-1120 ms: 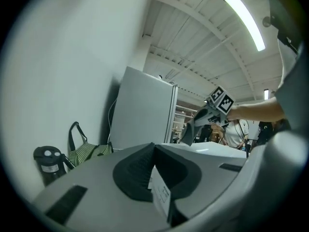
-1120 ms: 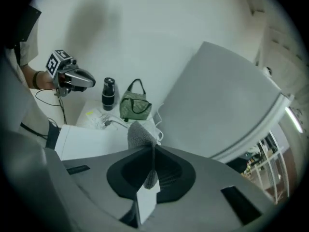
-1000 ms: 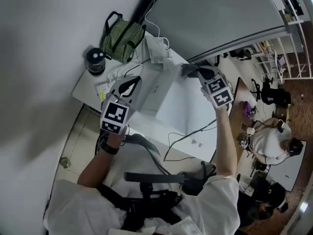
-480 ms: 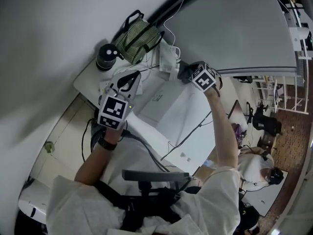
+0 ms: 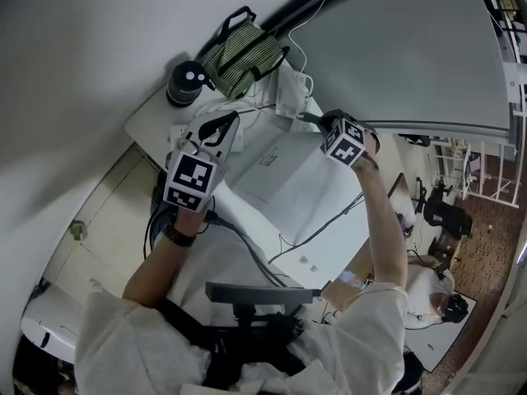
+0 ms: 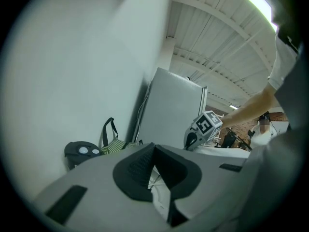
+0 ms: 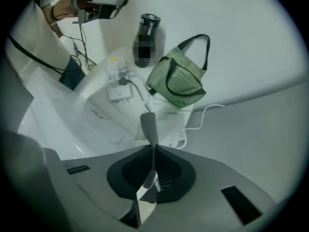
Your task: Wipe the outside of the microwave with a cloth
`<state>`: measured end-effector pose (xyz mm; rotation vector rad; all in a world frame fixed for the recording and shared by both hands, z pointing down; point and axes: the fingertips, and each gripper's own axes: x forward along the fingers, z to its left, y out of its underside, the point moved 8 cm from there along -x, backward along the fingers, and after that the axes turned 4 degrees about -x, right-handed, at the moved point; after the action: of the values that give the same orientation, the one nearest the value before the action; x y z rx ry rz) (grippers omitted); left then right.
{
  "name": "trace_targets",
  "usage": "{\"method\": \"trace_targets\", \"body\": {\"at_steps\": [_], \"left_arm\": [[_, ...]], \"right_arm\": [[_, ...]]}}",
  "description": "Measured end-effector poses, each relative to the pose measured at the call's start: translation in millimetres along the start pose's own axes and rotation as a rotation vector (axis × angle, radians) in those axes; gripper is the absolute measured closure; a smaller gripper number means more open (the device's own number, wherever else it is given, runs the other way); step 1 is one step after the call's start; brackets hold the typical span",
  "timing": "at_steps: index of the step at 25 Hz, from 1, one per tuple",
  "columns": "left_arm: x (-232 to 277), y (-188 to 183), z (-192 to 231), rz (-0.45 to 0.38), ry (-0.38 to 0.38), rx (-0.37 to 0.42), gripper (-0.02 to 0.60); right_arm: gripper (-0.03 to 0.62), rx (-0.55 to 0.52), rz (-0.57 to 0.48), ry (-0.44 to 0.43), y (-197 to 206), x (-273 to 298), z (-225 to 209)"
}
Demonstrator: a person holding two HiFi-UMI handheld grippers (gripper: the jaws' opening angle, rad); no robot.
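A green-and-white striped bag (image 5: 243, 52) with black handles is set at the far end of the white table (image 5: 146, 120), by the wall, with a dark lidded flask (image 5: 184, 85) stood just beside it. A white power strip (image 7: 118, 83) with a plug in it is laid near the flask, and a white cable (image 7: 207, 111) is run beside the bag toward a grey partition panel (image 5: 395, 56). A black office chair (image 5: 445, 212) is seen well apart from these.

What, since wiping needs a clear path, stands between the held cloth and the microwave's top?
A thin dark cable crosses the white microwave's top, nearer the person than the grey cloth in the right hand-held gripper.
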<state>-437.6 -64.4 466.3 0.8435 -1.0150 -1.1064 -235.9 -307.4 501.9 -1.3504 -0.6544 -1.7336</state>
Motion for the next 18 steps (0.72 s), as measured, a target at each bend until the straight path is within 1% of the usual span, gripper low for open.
{"method": "trace_targets", "body": {"at_steps": [3,6,10,13,16,18], "left_arm": [[-1,0,3,-0.004,-0.006,-0.003,0.554],[-1,2,5,-0.008,-0.002,-0.004,0.554],[-7,5,8,-0.018,-0.001,-0.007,0.554],[-16,7,14,-0.024,-0.016,-0.013,0.554],[-25,11,21,-0.024,-0.031,-0.020,0.554],[-31,15,25,-0.020,-0.040,-0.027,0.554]], "right_arm": [[0.568,0.001,-0.034,-0.118,-22,-15,27],[0.568,-0.012,-0.092,-0.228,-49,-32,55],[0.568,-0.041,-0.173,-0.331,-89,-49,98],[0.568,-0.068,-0.205,-0.411,-114,-54,136],[0.568,-0.093,-0.235,-0.474,-142,-60,168],[0.568,-0.090,-0.289,-0.520,-166,-68,186]]}}
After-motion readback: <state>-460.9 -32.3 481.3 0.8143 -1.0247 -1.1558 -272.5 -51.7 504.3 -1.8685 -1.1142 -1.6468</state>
